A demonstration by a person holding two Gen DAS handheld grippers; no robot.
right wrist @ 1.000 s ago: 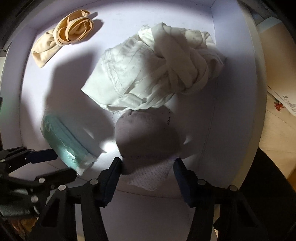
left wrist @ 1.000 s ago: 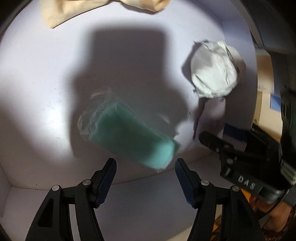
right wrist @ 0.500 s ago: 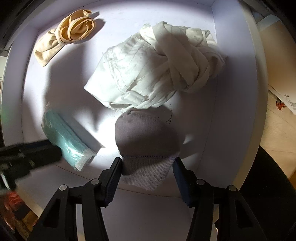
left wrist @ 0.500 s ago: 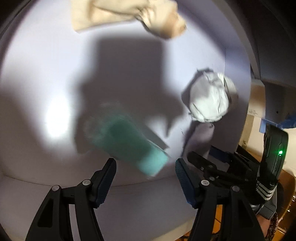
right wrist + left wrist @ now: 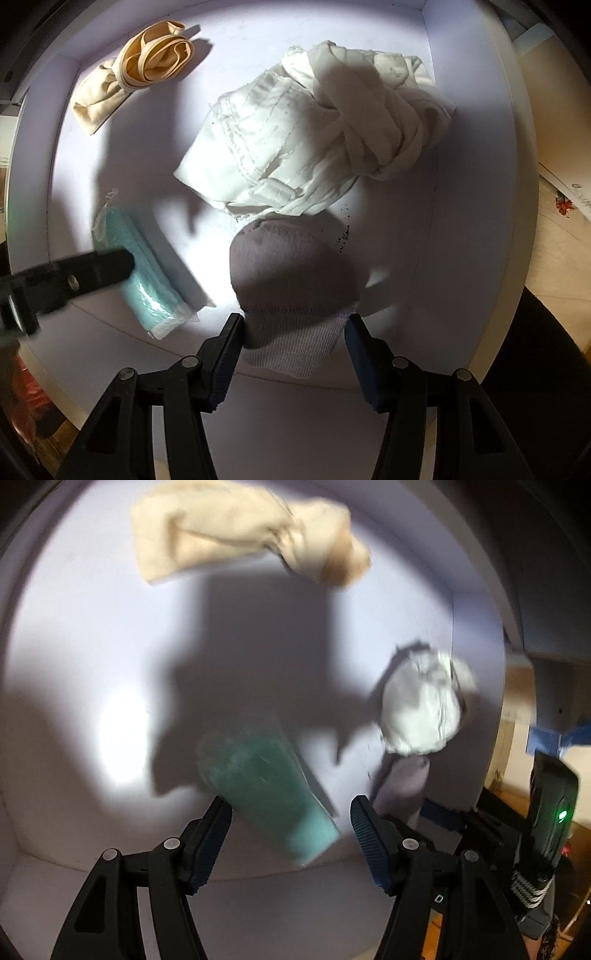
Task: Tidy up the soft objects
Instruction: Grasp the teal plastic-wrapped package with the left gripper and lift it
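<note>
White walls and a white floor of a shallow drawer-like box (image 5: 476,295) fill both wrist views, lit by a hard pool of light with deep shadows from my tools.

As I read it, the sorting is well on: four soft things already lie inside the box, each on its own patch of floor, and I judge what remains is letting go of the last pieces and perhaps neatening them.

Nearest on the right side, my right gripper (image 5: 293,334) points steeply down with its jaws partly open and the grey sock (image 5: 291,273) between them. Both pads sit against the sock's white ribbed cuff, so I take it as held, with the toe end resting on the floor.

Nearest on the left, my left gripper (image 5: 290,829) stands about half open above the teal pack in clear wrap (image 5: 266,786). The pack's near end lies between the pads, but I see clear space on each side, so nothing is gripped. The view is blurred, so I cannot tell how high the pads are above it.

Farther in, just beyond the sock's toe and touching it, lies the crumpled white cloth (image 5: 306,147) with its knotted straps. Farthest, in the back left corner, lies the cream rolled cloth (image 5: 140,74), well apart from the rest.
</note>
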